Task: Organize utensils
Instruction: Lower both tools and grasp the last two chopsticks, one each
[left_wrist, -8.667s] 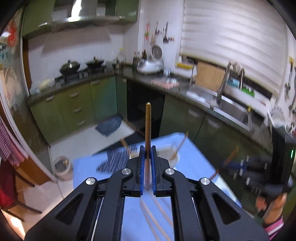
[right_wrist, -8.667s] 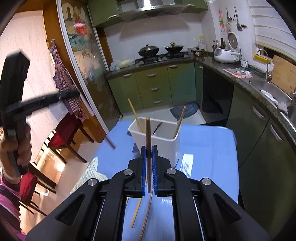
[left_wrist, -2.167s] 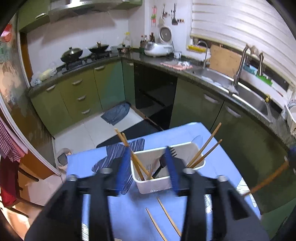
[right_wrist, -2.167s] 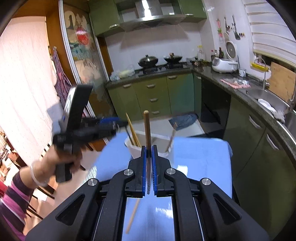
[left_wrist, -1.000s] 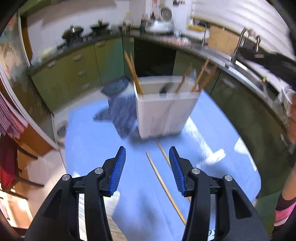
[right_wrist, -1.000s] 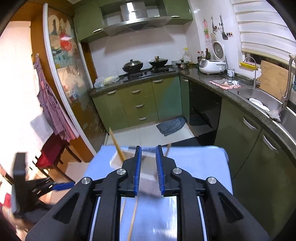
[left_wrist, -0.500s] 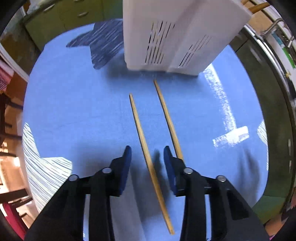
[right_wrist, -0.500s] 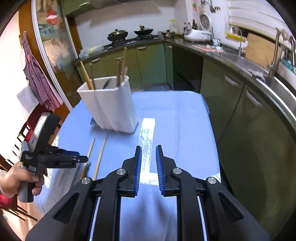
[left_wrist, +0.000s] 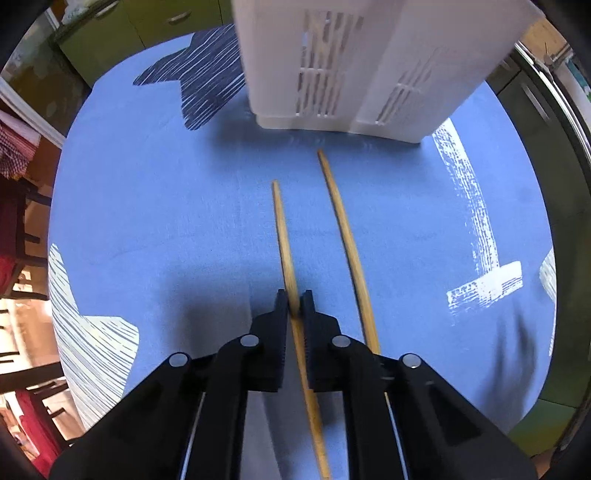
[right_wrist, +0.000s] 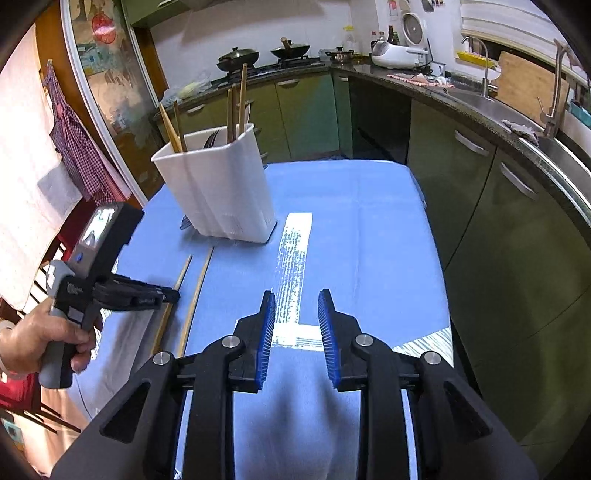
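Note:
Two wooden chopsticks lie side by side on the blue tablecloth. My left gripper is shut on the left chopstick, down at the cloth. The right chopstick lies free beside it. A white utensil holder stands just beyond their tips. In the right wrist view the holder has several chopsticks and dark utensils standing in it. My right gripper is open and empty above the cloth. The left gripper shows at the left, over the two chopsticks.
The table's edges curve round on all sides in the left wrist view. Green kitchen cabinets, a sink and a stove with pans surround the table. Red chairs stand at the left.
My left gripper has dropped to the cloth and closed on the left chopstick. My right gripper let go of its chopstick into the holder, pulled back and opened wider.

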